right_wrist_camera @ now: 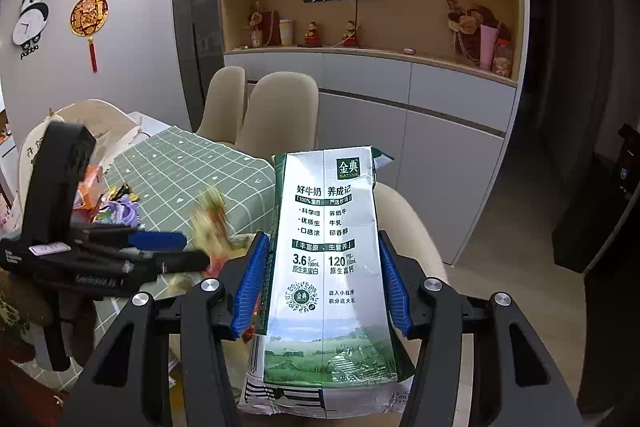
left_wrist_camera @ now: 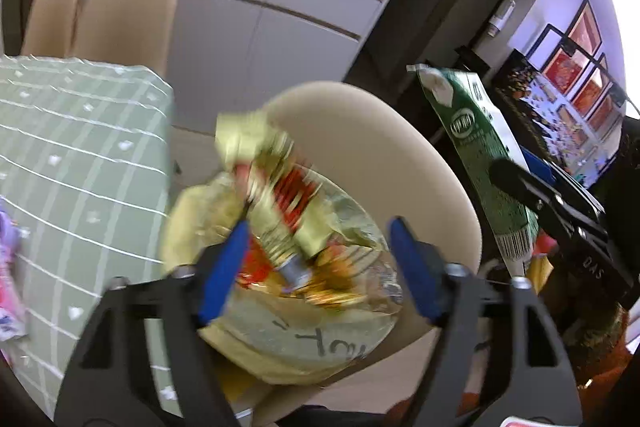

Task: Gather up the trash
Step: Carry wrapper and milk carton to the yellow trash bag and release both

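Dining room, green checked table (right_wrist_camera: 188, 163), beige chairs, shelf wall behind.
The right tool (right_wrist_camera: 324, 283) clamps a milk carton (right_wrist_camera: 324, 267) by its sides, long axis upright, top up, over a chair (right_wrist_camera: 416, 227). The left tool (left_wrist_camera: 316, 259) gapes, released; a blurred gold-and-red wrapper (left_wrist_camera: 272, 187) sits just past its blue pads over a trash bag (left_wrist_camera: 304, 343) beside the table.
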